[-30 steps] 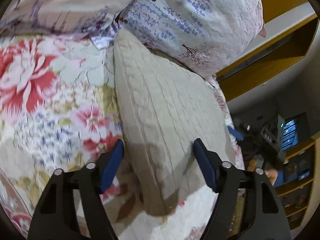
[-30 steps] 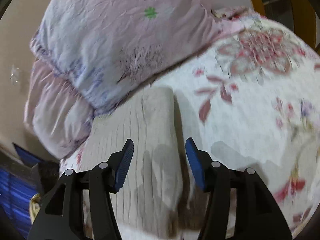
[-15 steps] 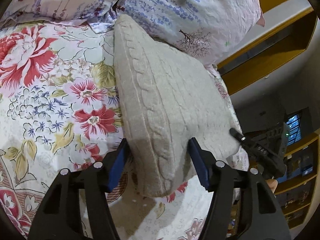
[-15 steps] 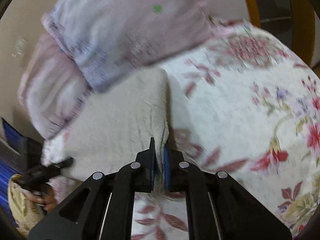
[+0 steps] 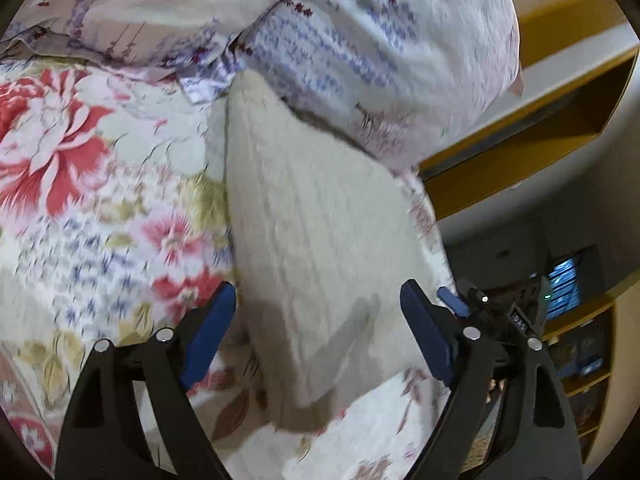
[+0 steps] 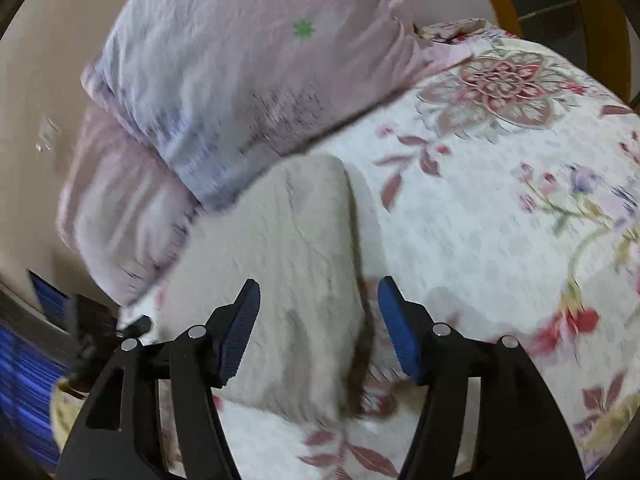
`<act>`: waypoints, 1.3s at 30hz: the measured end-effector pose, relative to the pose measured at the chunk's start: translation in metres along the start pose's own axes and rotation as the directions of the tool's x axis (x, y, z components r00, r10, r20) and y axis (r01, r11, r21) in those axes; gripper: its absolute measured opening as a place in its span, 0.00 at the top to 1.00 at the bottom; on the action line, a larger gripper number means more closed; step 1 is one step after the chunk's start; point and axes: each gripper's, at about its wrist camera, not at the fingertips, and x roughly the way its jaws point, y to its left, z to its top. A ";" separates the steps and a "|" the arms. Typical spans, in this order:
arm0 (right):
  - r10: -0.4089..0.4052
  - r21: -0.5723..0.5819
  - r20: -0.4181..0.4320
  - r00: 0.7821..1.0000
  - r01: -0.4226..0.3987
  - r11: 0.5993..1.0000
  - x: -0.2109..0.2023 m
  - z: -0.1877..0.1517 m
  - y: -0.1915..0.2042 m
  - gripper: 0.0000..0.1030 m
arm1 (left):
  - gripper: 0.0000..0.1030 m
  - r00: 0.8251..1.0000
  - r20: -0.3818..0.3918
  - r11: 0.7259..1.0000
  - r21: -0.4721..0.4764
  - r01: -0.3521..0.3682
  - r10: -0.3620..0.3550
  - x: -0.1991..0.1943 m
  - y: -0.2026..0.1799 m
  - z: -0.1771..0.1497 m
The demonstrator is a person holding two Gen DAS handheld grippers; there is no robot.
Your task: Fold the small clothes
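We see the folded knit sweater (image 5: pixel 320 248) lying flat below the pillow (image 5: pixel 376 52), near corners under the left gripper (image 5: pixel 318 320) and right gripper (image 6: pixel 318 320). Both have just been opening, jaws apart, nothing pinched. It looks soft, thick and light; we judge a pinch at the near hem best.

Below me the bed (image 5: pixel 100 208) is covered with a white quilt printed in red and pink flowers. The folded beige knit garment (image 5: pixel 320 248) lies flat on it, its far end touching the two pale lavender-print pillows (image 6: pixel 240 80) stacked at the head.
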 end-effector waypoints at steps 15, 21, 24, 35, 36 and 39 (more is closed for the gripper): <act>0.079 0.127 -0.160 0.984 -0.059 0.990 0.061 0.031 -0.018 0.38 | 0.18 0.999 -0.039 0.995 -0.095 0.029 -0.032 0.028 0.016 0.025; 0.150 0.113 -0.215 0.965 -0.128 0.985 0.076 0.031 -0.012 0.38 | 0.18 0.998 -0.044 0.995 -0.096 0.035 -0.039 0.036 0.016 0.029; 0.166 0.077 -0.239 0.957 -0.152 0.985 0.083 0.028 -0.003 0.38 | 0.18 0.999 -0.042 0.996 -0.087 0.028 -0.031 0.041 0.012 0.031; 0.268 0.095 -0.204 0.942 -0.253 0.963 0.084 0.015 0.010 0.65 | 0.61 0.998 -0.027 0.994 -0.091 0.062 -0.064 0.051 0.011 0.035; 0.272 0.086 -0.190 0.943 -0.260 0.962 0.080 0.014 0.016 0.65 | 0.63 0.996 -0.027 0.993 -0.087 0.077 -0.080 0.048 0.011 0.036; 0.294 0.064 -0.168 0.941 -0.287 0.956 0.069 0.012 0.030 0.67 | 0.65 0.994 -0.016 0.993 -0.054 0.106 -0.107 0.035 0.004 0.037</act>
